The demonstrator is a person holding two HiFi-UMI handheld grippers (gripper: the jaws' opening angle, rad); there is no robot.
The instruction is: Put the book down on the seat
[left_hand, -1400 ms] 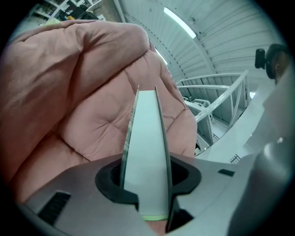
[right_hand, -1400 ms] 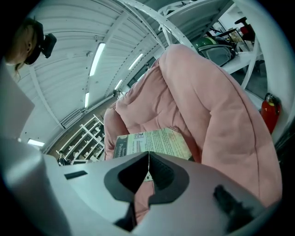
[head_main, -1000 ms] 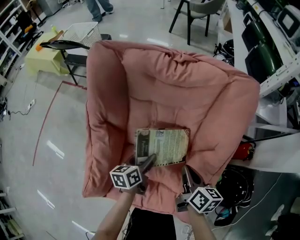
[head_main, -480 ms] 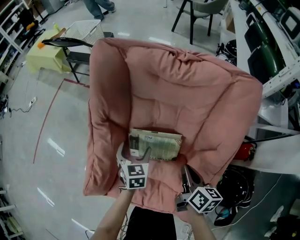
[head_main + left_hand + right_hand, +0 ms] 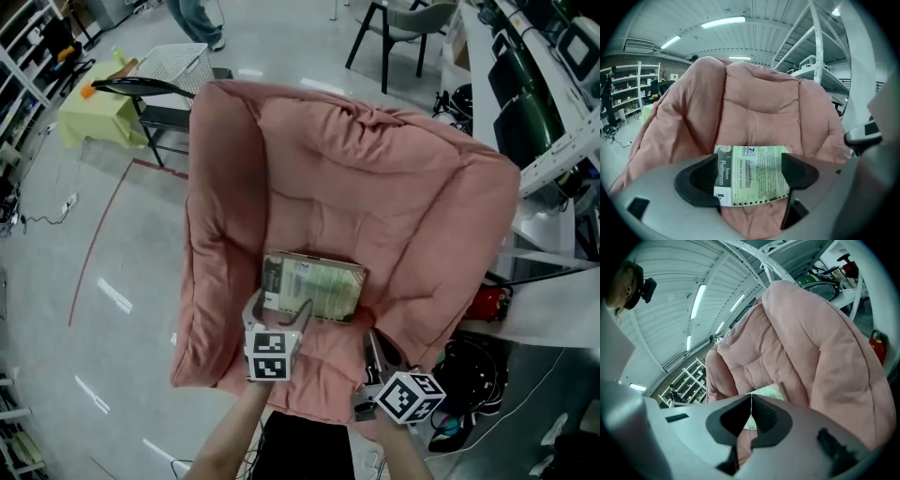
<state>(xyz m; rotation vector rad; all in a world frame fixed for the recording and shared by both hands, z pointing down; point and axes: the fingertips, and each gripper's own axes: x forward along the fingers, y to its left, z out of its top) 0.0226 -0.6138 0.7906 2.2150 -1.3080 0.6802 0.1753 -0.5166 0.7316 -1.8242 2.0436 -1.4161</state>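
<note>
Found book lying flat in the hollow of the pink seat. Found left gripper with jaws spread wide either side of the book's near edge, not pressing it, and right gripper with jaws together on nothing. Judged two faults possible: catching the cover with a jaw on withdrawal and dragging it forward, or slipping down the soft cushion.

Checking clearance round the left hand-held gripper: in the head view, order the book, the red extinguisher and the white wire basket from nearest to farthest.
1. Book, on the seat just ahead of the left hand-held gripper.
2. Red extinguisher, low at the right.
3. White wire basket, far upper left.
</note>
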